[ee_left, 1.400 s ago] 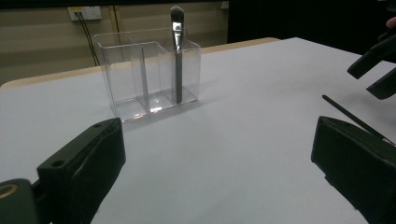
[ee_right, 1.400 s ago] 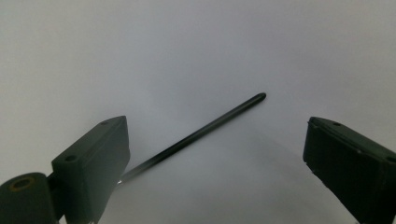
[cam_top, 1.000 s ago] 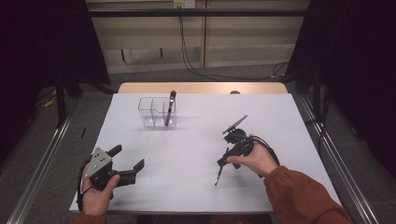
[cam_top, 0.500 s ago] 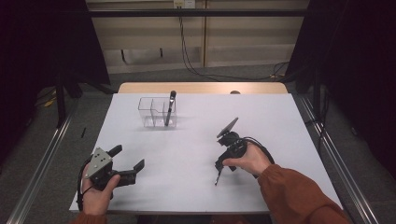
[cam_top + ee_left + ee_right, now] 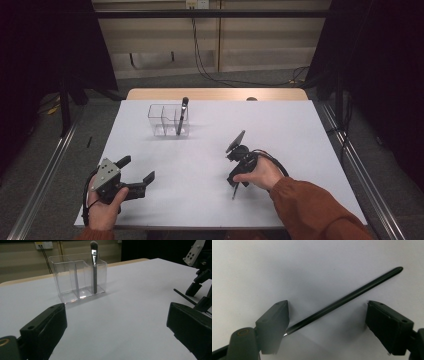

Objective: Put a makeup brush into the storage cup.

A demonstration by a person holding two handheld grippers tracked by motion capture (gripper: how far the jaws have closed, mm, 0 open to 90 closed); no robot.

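- White tabletop (image 5: 300,130), wooden strip along far edge; dark curtains on both sides, cables down pale back wall.
- Clear three-cell organizer (image 5: 168,120) toward far left of tabletop; one makeup brush (image 5: 182,115) upright in its rightmost cell as seen from high view, bristles up, leaning slightly.
- Same organizer (image 5: 78,277) and brush (image 5: 94,270) ahead in left gripper view, well apart from those jaws.
- Thin black stick (image 5: 344,300), likely a slim brush handle, flat on tabletop near right front; tip visible below the hand in high view (image 5: 234,192).
- Right tongs (image 5: 327,317) pointed down over stick, held in right hand (image 5: 257,172), orange sleeve behind.
- Jaws astride stick: stick running diagonally between them, near end at or just beside lower corner of left-hand jaw in right gripper view, far end up past right-hand jaw.
- Right jaws just been closing, stick between them; gap remaining on the right-hand side, pads not clamped on it. Contact with the left-hand pad hard to tell.
- Left tongs (image 5: 137,172) in left hand (image 5: 105,205) at near left corner, low over tabletop, jaws spread wide, nothing between them.
- Right tongs (image 5: 200,277) also seen at right edge of left gripper view, stick (image 5: 185,297) on tabletop beneath.
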